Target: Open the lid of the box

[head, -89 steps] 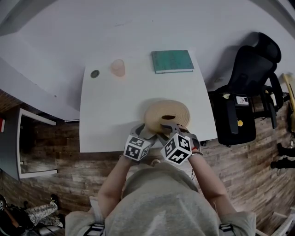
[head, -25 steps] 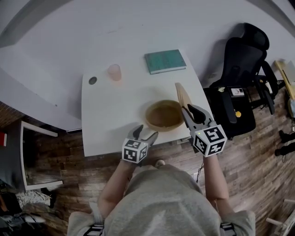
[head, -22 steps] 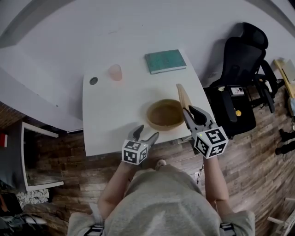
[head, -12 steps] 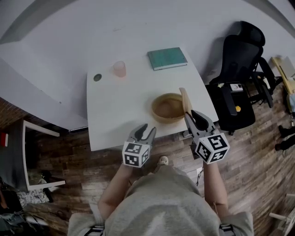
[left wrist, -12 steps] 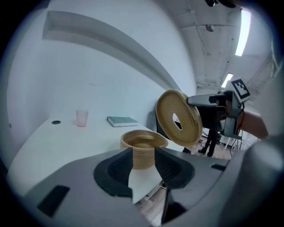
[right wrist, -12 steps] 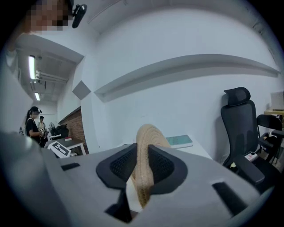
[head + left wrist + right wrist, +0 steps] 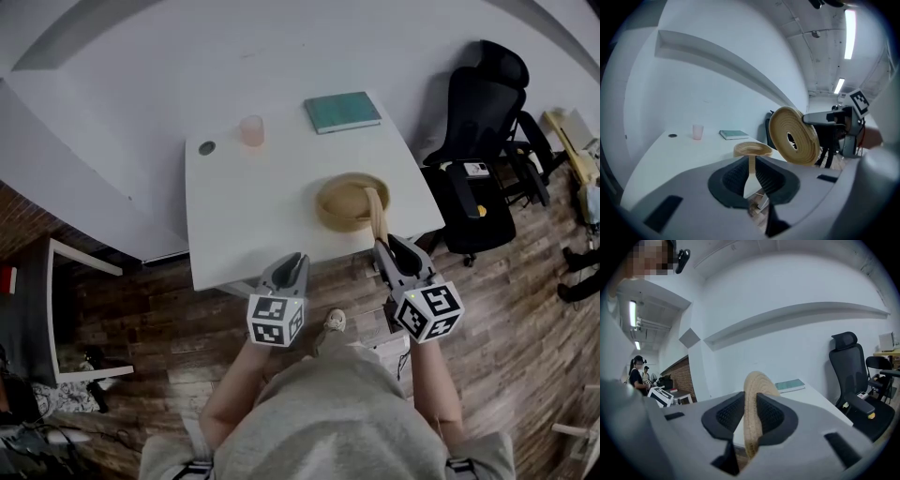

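White wall [image 7: 187,56] and plank floor [image 7: 141,319] enclose the area. Count, by size:

- One white table [image 7: 253,216].
- One black office chair [image 7: 478,122], at the table's right.
- Two hand-held grippers, both at the table's near edge.
- One round woven box [image 7: 342,202], tan, standing open on the table close to the near right edge.
- One matching lid [image 7: 794,136], a flat disc of coiled concentric rings with an oval hole at its centre. It is held on edge in the air, above and just right of the box and clear of its rim.
- One green book [image 7: 342,112], at the far edge.
- One pink cup [image 7: 251,130], upright and left of the book.
- One small dark disc [image 7: 206,148], left of the cup.

The right gripper [image 7: 385,242] is clamped on the lid's rim, pads pressing both faces. The left gripper [image 7: 298,258] has just been closing. Its jaws are almost together and nothing sits between them.
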`<state>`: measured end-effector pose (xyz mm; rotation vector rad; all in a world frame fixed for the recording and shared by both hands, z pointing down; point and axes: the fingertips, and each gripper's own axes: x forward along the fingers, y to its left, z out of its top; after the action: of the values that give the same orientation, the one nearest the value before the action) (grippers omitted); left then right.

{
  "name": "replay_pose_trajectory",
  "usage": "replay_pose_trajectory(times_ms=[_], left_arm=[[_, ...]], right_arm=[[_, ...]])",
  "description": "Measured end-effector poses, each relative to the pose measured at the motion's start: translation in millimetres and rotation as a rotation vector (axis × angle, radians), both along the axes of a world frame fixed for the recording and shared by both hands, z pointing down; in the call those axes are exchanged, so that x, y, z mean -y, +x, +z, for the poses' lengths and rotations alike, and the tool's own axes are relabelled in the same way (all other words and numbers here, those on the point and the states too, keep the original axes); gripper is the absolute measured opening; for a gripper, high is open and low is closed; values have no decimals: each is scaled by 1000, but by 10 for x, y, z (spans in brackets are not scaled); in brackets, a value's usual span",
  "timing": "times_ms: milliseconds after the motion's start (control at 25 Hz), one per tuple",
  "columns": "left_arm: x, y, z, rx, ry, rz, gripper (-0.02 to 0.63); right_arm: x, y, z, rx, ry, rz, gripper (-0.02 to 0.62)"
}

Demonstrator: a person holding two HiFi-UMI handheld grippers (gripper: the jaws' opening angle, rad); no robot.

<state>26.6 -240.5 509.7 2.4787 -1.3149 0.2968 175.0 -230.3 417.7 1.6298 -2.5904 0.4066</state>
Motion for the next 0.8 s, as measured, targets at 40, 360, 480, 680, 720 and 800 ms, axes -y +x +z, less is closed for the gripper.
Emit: replay_pose_trajectory(times_ms=[40, 360, 480, 680, 720, 800], left_arm=[[-58, -28, -11, -4, 3, -3, 40], [-583, -179, -76, -29, 15, -4, 21], [-797, -214, -110, -40, 16, -16, 18], [-1132, -299, -121, -49, 22, -24, 18], [-1189, -318, -125, -51, 22, -25, 18], [-1296, -358, -135, -55, 21, -31, 18]], right_arm=[[-70, -27, 4, 7, -1, 1, 83], [-621, -238, 37, 3, 0, -14, 83], [-845, -285, 28, 4, 5, -21, 83], [-1149, -386, 72, 6, 10, -39, 83], [-1199, -405, 73, 7, 11, -41, 83], [-1296, -436, 75, 10, 14, -45, 83]])
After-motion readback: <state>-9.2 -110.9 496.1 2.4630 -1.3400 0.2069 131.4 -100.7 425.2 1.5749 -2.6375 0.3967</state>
